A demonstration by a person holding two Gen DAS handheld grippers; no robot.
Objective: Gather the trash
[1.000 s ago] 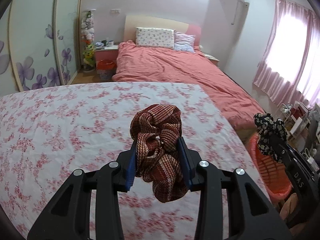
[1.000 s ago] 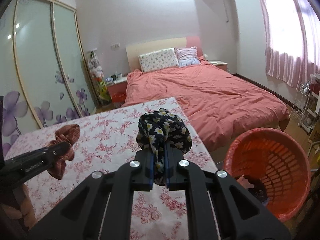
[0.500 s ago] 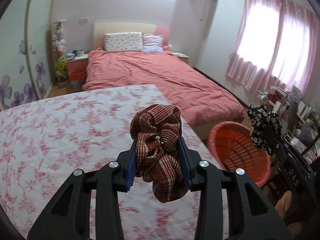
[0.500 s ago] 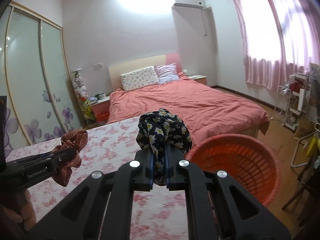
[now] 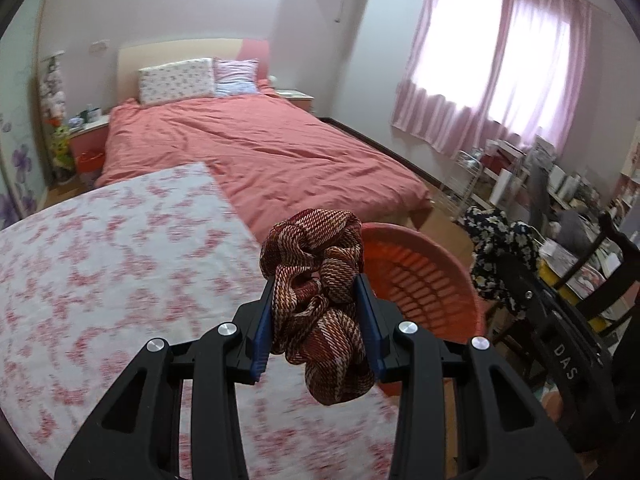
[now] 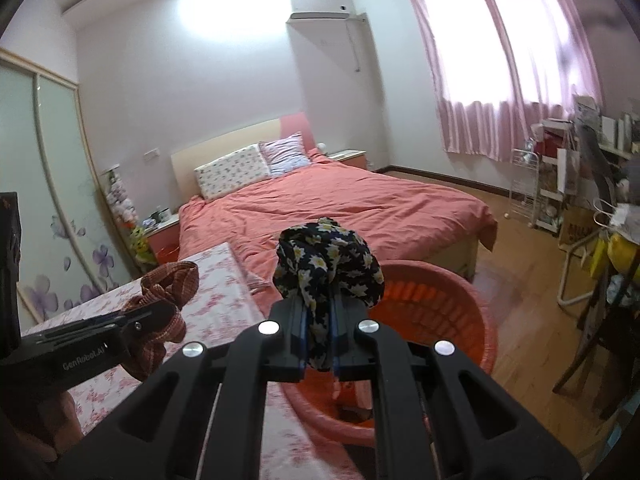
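Observation:
My left gripper (image 5: pixel 316 320) is shut on a red-brown plaid scrunchie (image 5: pixel 316 264) and holds it above the right edge of the floral table (image 5: pixel 100 264), beside the orange basket (image 5: pixel 424 276). My right gripper (image 6: pixel 318 336) is shut on a dark floral scrunchie (image 6: pixel 328 264) and holds it over the near rim of the orange basket (image 6: pixel 440 300). The right gripper with its scrunchie (image 5: pixel 500 248) shows at the right of the left wrist view. The left gripper with its scrunchie (image 6: pixel 168 284) shows at the left of the right wrist view.
A bed with a coral cover (image 6: pixel 340 208) lies behind the table and basket. A cluttered rack and chairs (image 6: pixel 592 216) stand at the right on the wooden floor. A wardrobe with flower decals (image 6: pixel 52 200) is at the left. Dark items lie in the basket's bottom (image 6: pixel 352 404).
Both grippers have swung right with their scrunchies, from over the table to the orange basket. The basket now sits directly under and behind the fingers in both views.

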